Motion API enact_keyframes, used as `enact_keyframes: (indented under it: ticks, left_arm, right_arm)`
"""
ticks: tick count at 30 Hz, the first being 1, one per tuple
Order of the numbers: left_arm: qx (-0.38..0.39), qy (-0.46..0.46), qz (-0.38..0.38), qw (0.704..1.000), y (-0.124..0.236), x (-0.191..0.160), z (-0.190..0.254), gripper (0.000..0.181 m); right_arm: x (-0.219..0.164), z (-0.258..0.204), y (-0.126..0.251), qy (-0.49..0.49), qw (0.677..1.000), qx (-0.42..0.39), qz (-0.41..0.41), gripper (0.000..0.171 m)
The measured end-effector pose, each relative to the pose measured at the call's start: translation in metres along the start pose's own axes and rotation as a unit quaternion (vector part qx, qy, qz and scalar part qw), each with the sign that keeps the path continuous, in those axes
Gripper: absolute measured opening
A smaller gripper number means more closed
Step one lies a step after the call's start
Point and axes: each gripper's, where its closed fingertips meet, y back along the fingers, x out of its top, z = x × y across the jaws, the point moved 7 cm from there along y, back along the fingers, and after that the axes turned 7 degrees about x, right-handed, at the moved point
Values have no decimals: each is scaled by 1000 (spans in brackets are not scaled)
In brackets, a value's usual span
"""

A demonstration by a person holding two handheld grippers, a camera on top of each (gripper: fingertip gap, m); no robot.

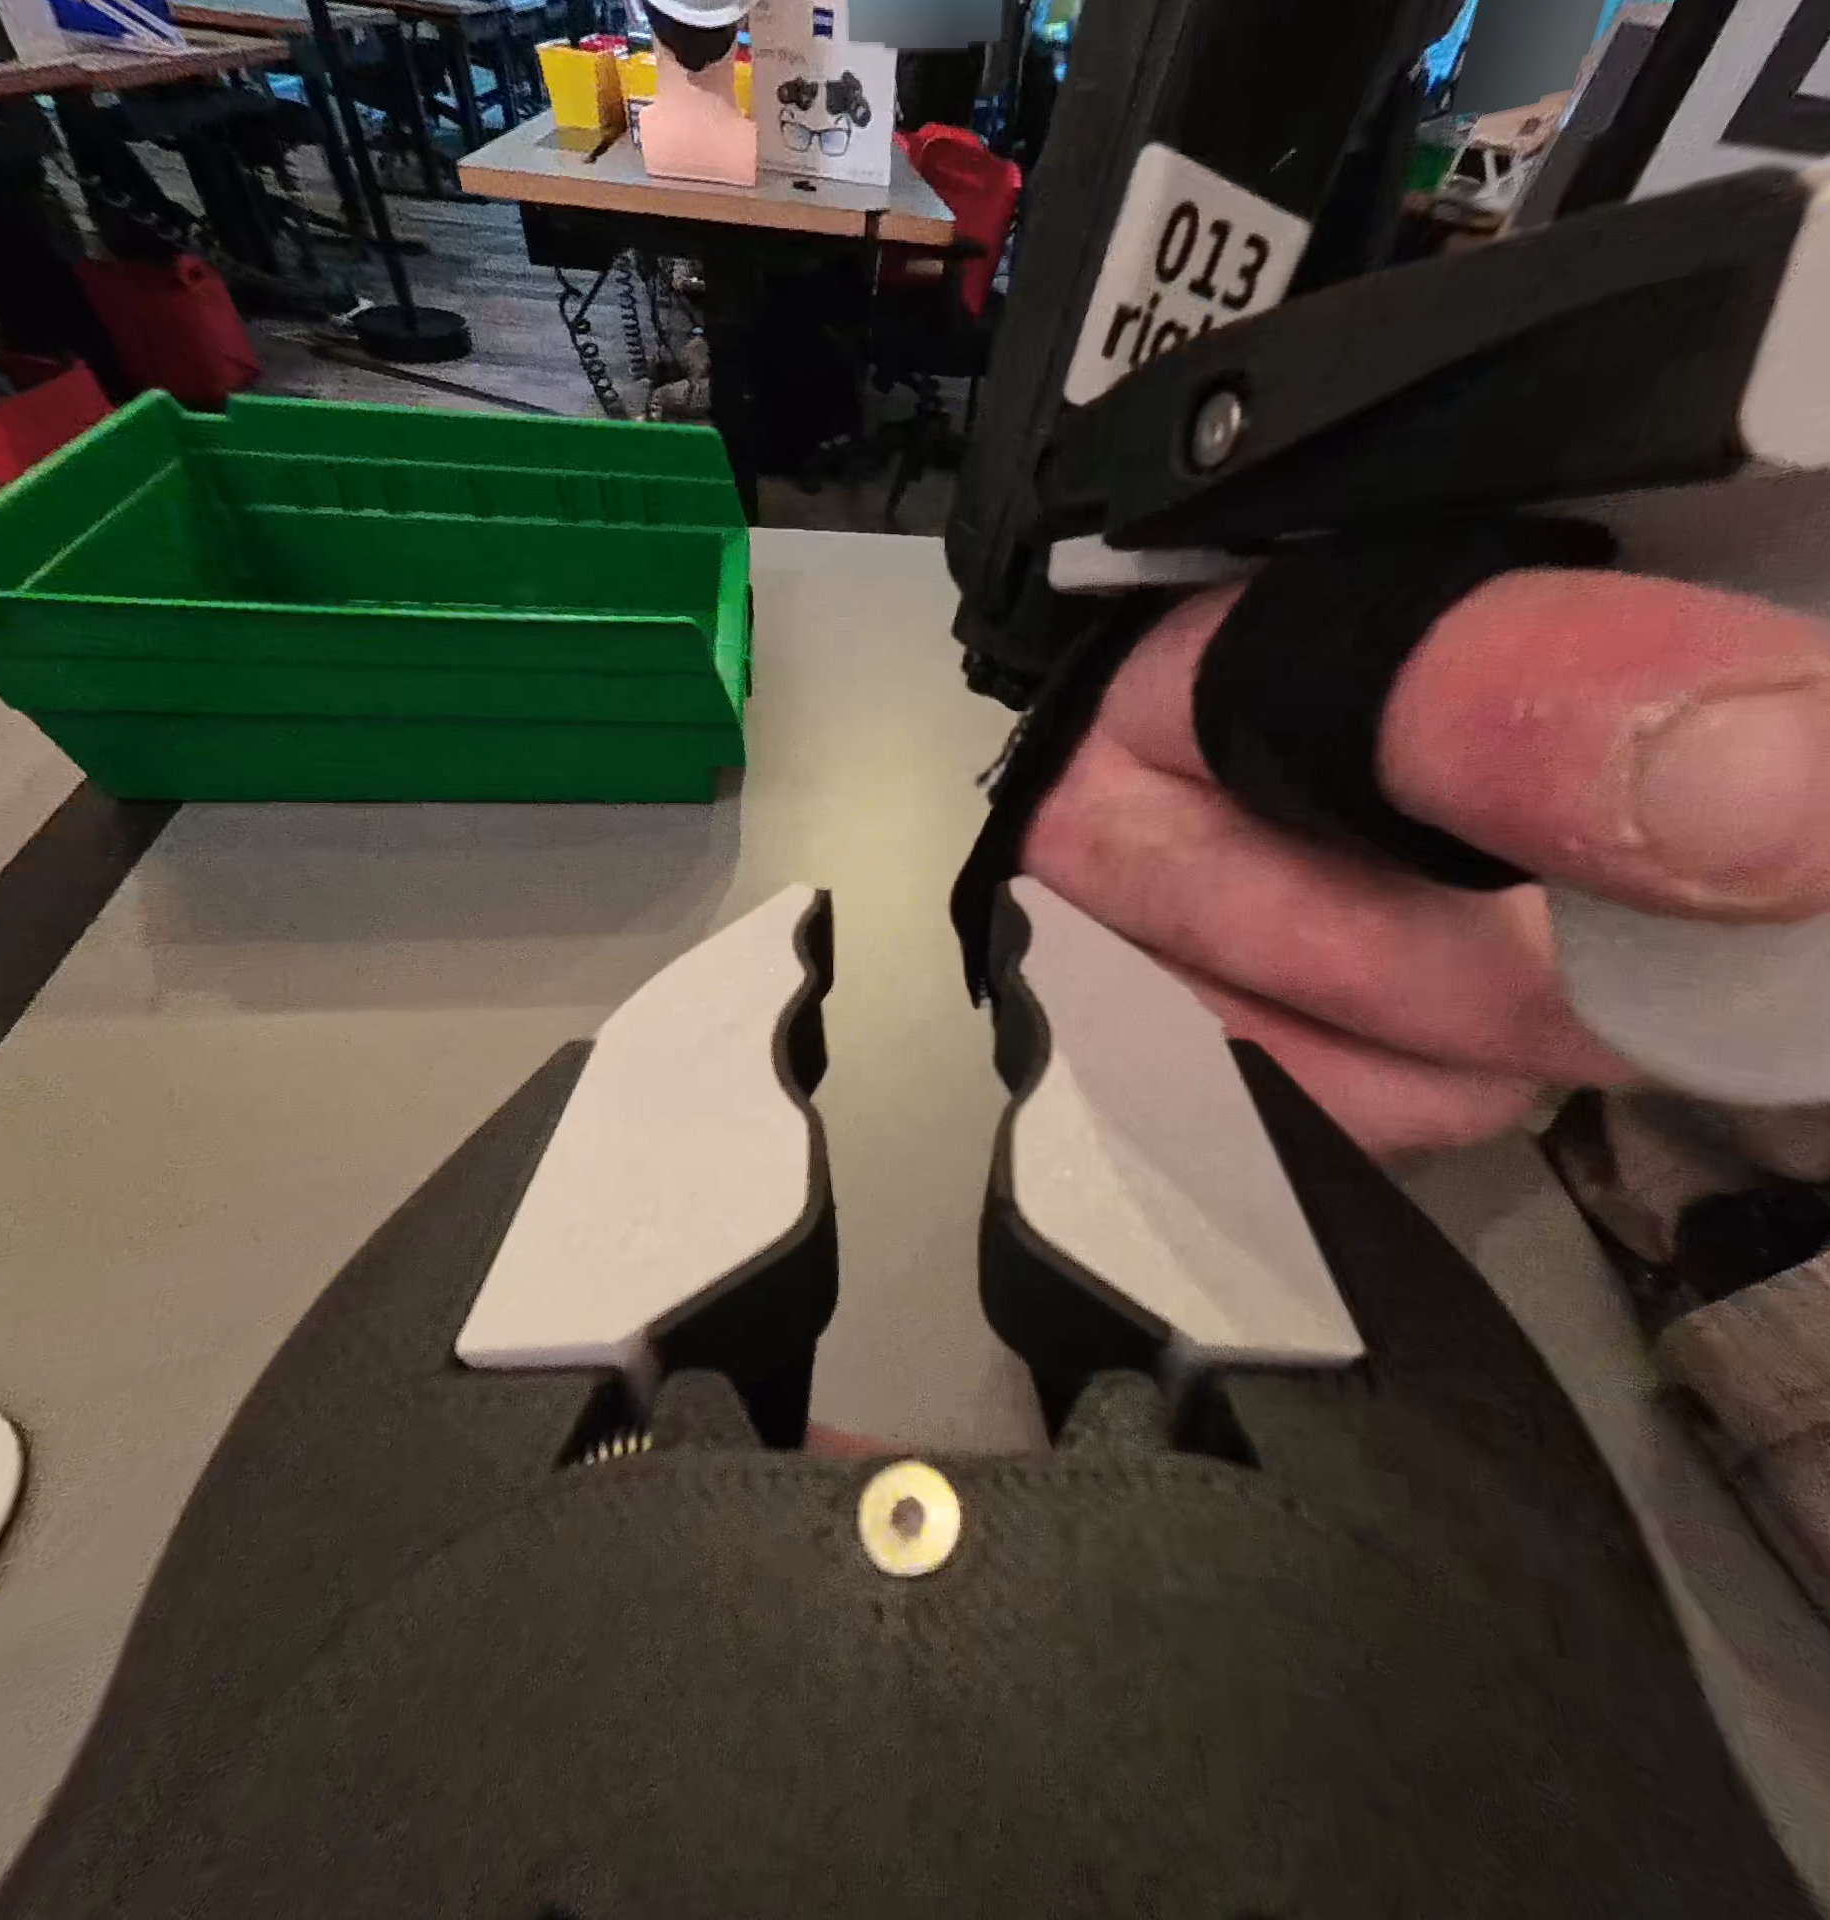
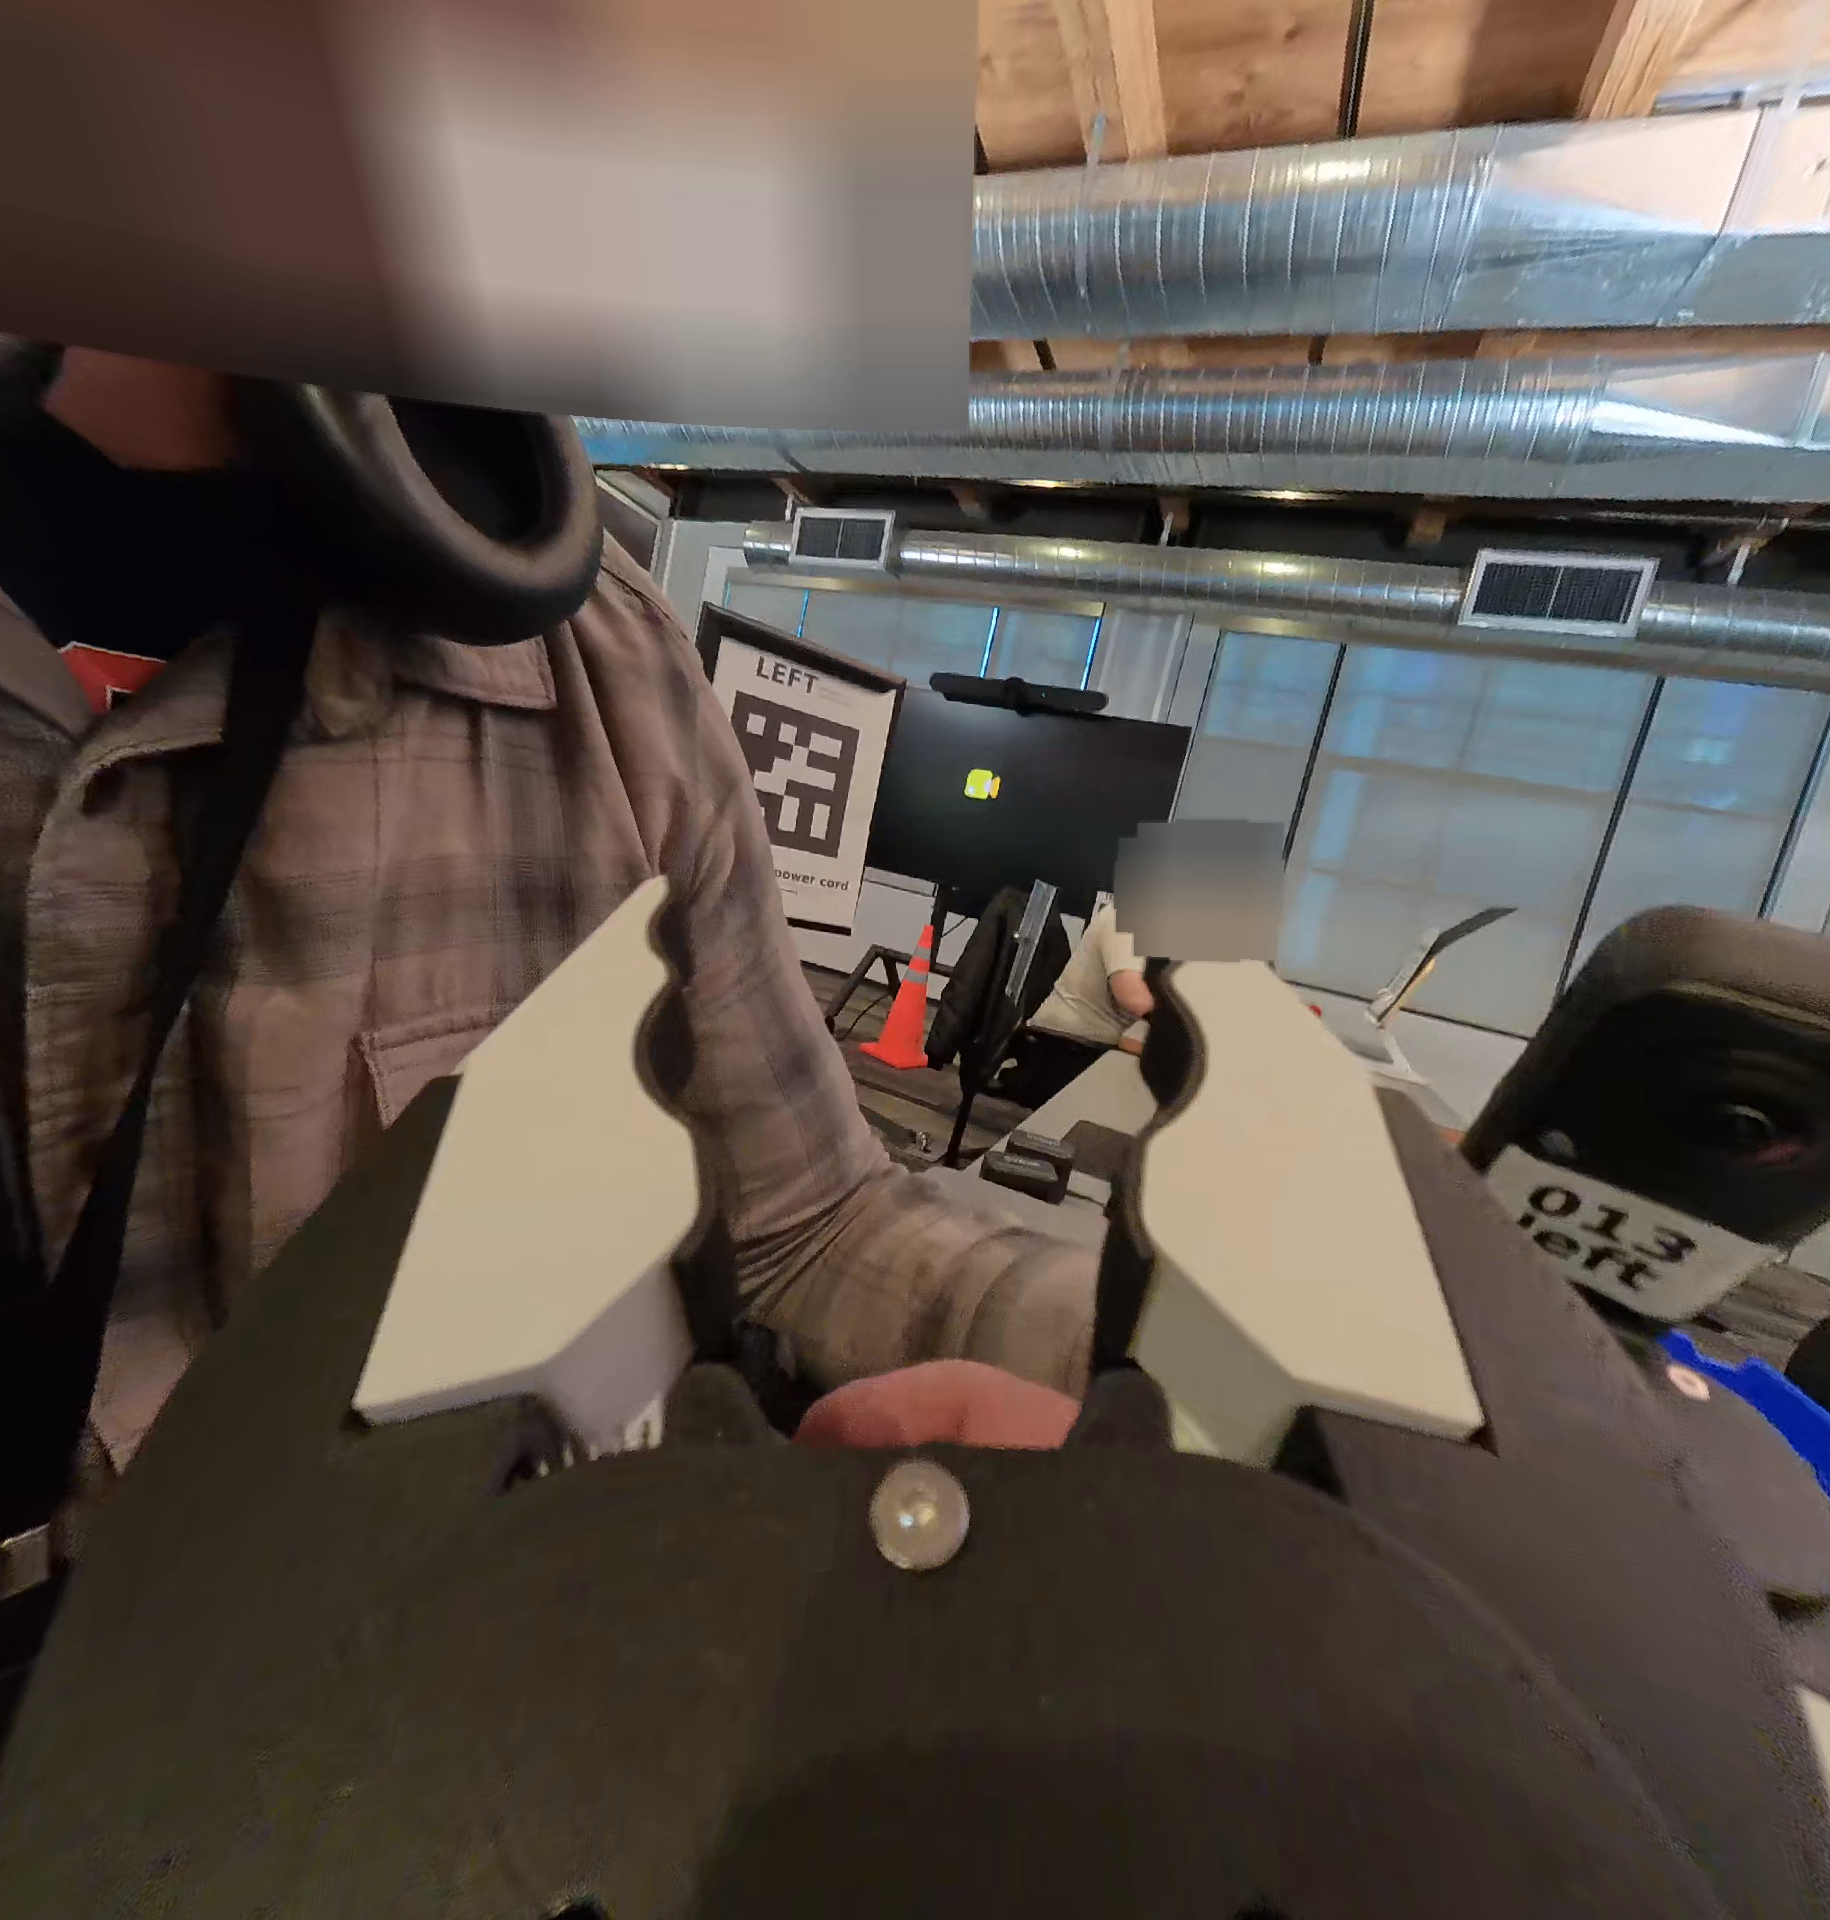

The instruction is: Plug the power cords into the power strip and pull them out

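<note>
The left gripper [image 1: 911, 935] sits closest in the left wrist view, its white fingers [image 1: 682, 1122] parted by a narrow gap with nothing between them and only bare grey table [image 1: 371, 1039] showing through; it hangs low over that table, pointing across it; beyond the gripper and off to its left a stack of green bins [image 1: 371, 623] rests on the table, well apart from the fingertips; just right of the gripper a person's hand [image 1: 1410, 852] wrapped by a black strap grips the dark body of the other tool, which bears a white label; the right gripper [image 2: 911, 997] in its own view tilts upward and away from the table, toward the person's plaid shirt [image 2: 423, 935], its claw spread wide and empty; to the right of it the left tool's camera housing [image 2: 1700, 1101] shows, with a white label beneath; behind the right gripper stand an orange cone [image 2: 906, 1003], a dark screen [image 2: 1025, 800] and a board with a black-and-white marker [image 2: 802, 769]; neither the power strip nor any power cord shows in either view, so I cannot tell where they lie.
</note>
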Motion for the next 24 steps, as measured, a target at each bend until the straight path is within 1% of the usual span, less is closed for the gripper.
enact_keyframes:
  ticks: [1,2,4,6,7,9,11,12,15,16,17,18,20,21,23,24]
  left_arm:
    - [-5,6,3,1000,-2,1,2,25]
    - [-10,11,8,1000,-3,1,3,25]
    - [-14,6,18,1000,-5,2,5,25]
    - [-44,32,33,998,-8,1,8,25]
    - [-62,49,40,996,-10,1,9,29]
    - [-82,51,41,994,-14,1,14,30]
    - [-94,47,56,993,-13,3,17,31]
    - [-87,44,68,993,-11,5,15,34]
    - [-34,15,76,996,-5,11,9,42]
    - [-7,4,80,997,0,14,4,51]
    - [16,2,81,997,5,16,-1,48]
    - [39,3,88,995,13,18,-7,49]
    - [51,16,124,991,31,24,-17,54]
    - [51,27,139,989,40,26,-21,54]
    - [64,31,169,983,54,31,-27,46]
    - [71,27,173,982,60,32,-29,39]
  right_arm:
    - [0,-2,-4,6,1000,2,-3,89]
    - [0,-4,-7,13,1000,7,-11,89]
    - [3,-6,-12,24,1000,8,9,95]
    - [6,-11,-18,35,999,23,25,88]
    - [11,-15,-20,40,997,34,48,82]
    - [18,-21,-23,47,993,47,95,72]
    - [25,-27,-23,48,990,63,113,49]
    - [29,-28,-20,47,989,74,119,37]
    - [41,-31,-3,44,983,98,146,25]
    - [43,-29,3,49,984,85,147,25]
    - [45,-26,10,53,985,70,147,22]
    - [46,-22,17,59,987,47,145,23]
    - [44,-13,33,60,989,2,134,18]
    - [42,-7,41,59,990,-29,126,11]
    - [32,10,60,56,986,-109,114,8]
    - [26,17,70,50,982,-140,113,3]
